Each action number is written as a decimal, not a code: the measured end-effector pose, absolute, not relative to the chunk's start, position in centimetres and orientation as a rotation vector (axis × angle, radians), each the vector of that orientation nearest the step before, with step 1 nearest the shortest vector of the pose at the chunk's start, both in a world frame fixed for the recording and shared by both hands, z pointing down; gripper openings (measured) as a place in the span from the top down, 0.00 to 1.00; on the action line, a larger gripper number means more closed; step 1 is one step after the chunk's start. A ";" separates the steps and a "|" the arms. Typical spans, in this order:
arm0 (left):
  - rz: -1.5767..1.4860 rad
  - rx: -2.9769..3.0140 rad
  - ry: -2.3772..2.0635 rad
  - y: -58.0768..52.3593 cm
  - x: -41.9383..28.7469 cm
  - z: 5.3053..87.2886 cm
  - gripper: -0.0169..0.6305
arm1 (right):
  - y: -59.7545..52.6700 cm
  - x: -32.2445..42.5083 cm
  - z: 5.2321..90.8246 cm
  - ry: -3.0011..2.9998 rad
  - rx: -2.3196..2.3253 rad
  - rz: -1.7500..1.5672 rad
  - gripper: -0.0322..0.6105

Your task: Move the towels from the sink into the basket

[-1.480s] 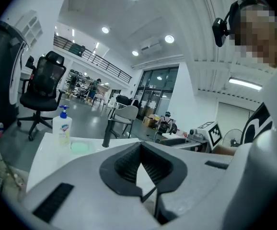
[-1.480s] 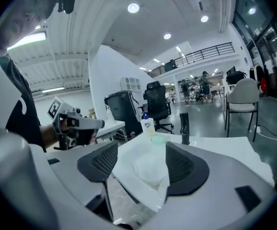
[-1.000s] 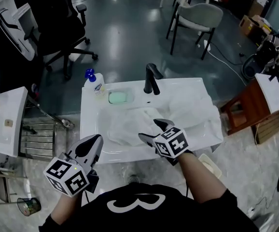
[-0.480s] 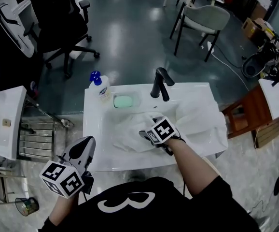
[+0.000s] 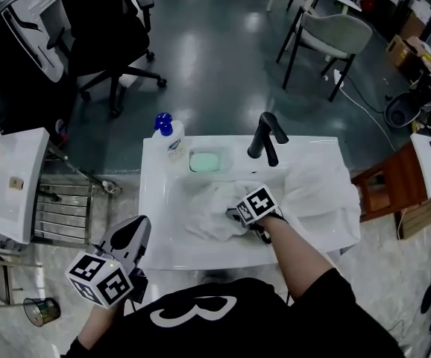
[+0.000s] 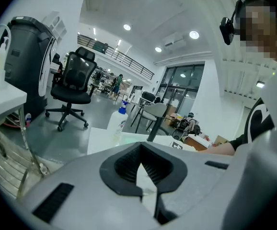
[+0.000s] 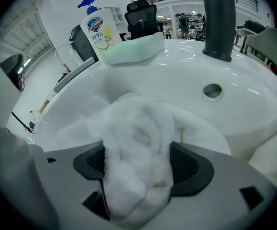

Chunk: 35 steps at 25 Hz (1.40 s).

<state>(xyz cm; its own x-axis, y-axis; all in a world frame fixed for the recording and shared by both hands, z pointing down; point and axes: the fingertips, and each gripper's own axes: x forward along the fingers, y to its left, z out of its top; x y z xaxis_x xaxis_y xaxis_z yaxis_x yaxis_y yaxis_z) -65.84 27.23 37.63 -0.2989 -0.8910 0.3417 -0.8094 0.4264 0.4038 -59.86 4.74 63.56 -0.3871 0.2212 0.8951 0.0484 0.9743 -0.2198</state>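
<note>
A white terry towel (image 5: 214, 213) lies crumpled in the bowl of the white sink (image 5: 154, 222), heaped a little left of the middle with its soft folds bunched upward. One thick fold stands between the tongs of the right gripper (image 7: 137, 152), which have just been opening, and it fills the gap between them. A second white towel (image 5: 326, 194) is spread flatter over the sink's right side, draping across its rim.

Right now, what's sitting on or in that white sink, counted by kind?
White cloth towels: 2
Black curved faucet: 1
White soap bottle with blue pump: 1
Pale green soap-like block: 1
Total: 5
</note>
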 end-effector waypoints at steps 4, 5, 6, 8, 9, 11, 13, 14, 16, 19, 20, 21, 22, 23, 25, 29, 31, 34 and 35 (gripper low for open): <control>-0.225 1.399 -2.170 27.7 -66.0 38.4 0.96 | 4.9 -60.1 64.1 -1.972 -0.220 0.130 0.40; -0.235 1.395 -2.166 27.8 -65.9 38.5 0.96 | 5.0 -60.1 64.1 -1.977 -0.230 0.111 0.46; -0.244 1.391 -2.161 27.9 -65.7 38.7 0.96 | 5.1 -60.1 64.1 -1.981 -0.237 0.102 0.52; -0.251 1.384 -2.154 28.1 -65.4 38.9 0.96 | 5.3 -60.0 63.9 -1.982 -0.243 0.108 0.61; -0.251 1.381 -2.155 28.2 -65.3 38.9 0.96 | 5.5 -60.0 63.8 -1.978 -0.245 0.114 0.63; -0.247 1.370 -2.161 28.4 -65.3 39.1 0.96 | 5.7 -60.0 63.6 -1.972 -0.255 0.121 0.67; -0.248 1.349 -2.164 28.5 -65.4 39.5 0.96 | 5.9 -60.0 63.1 -1.973 -0.272 0.126 0.70; -0.246 1.336 -2.169 28.6 -65.5 39.6 0.96 | 5.9 -60.0 62.7 -1.977 -0.278 0.138 0.71; -0.221 1.317 -2.193 28.6 -65.6 40.0 0.96 | 6.0 -60.0 61.8 -1.990 -0.287 0.170 0.72; -0.206 1.318 -2.208 28.3 -65.5 40.2 0.96 | 6.0 -60.2 60.0 -2.029 -0.295 0.198 0.72; -0.213 1.324 -2.205 28.1 -65.3 40.2 0.96 | 6.0 -60.3 59.3 -2.047 -0.294 0.214 0.72; -0.219 1.331 -2.204 27.9 -65.2 40.1 0.96 | 6.0 -60.4 58.6 -2.066 -0.292 0.235 0.72; -0.222 1.339 -2.204 27.7 -65.0 39.9 0.96 | 6.0 -60.3 57.9 -2.084 -0.289 0.255 0.72; -0.224 1.348 -2.204 27.5 -64.9 39.7 0.96 | 6.0 -60.2 57.1 -2.102 -0.288 0.272 0.72; -0.236 1.367 -2.204 27.0 -64.6 39.2 0.96 | 6.3 -60.0 55.5 -2.137 -0.291 0.287 0.72; -0.243 1.408 -2.200 25.9 -63.7 38.0 0.96 | 7.1 -59.6 52.1 -2.220 -0.303 0.297 0.72; -0.237 1.430 -2.188 25.5 -63.1 37.7 0.96 | 7.6 -59.2 50.3 -2.263 -0.307 0.311 0.72; -0.236 1.461 -2.174 24.8 -62.0 37.0 0.96 | 8.2 -58.2 47.2 -2.325 -0.322 0.321 0.72; -0.236 1.473 -2.172 24.6 -61.7 36.7 0.96 | 8.3 -57.9 46.0 -2.350 -0.327 0.315 0.72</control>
